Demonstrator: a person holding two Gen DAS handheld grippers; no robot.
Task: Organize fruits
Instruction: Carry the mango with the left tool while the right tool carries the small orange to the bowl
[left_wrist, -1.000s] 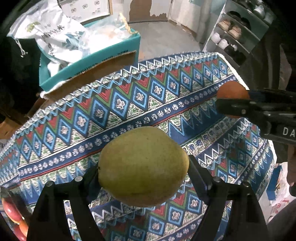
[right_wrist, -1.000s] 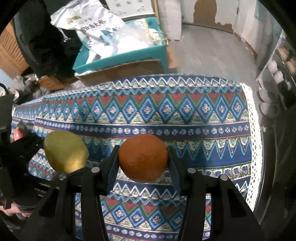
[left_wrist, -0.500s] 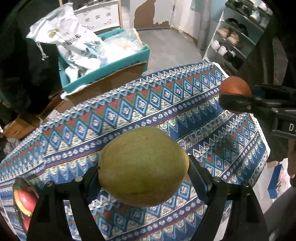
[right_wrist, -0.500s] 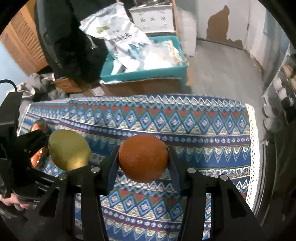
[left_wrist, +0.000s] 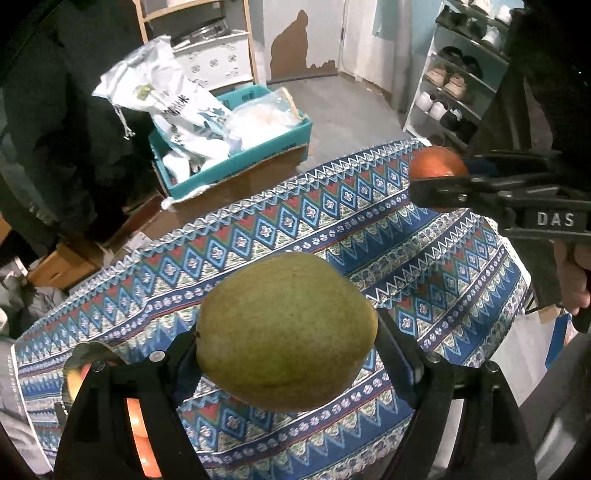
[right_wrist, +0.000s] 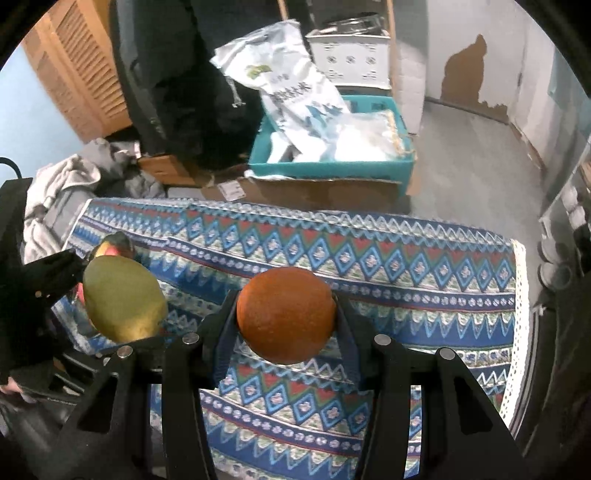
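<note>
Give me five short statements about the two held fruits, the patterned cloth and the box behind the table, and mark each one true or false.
1. The left gripper is closed on a green-yellow mango. True.
2. The right gripper is empty. False: it holds a round orange fruit.
3. Both fruits rest on the blue, red and white patterned tablecloth. False: both are held in the air above it.
4. A teal cardboard box holding white bags sits on the floor beyond the table. True.
5. The mango is to the right of the orange in the right wrist view. False: it is to the left.
</note>
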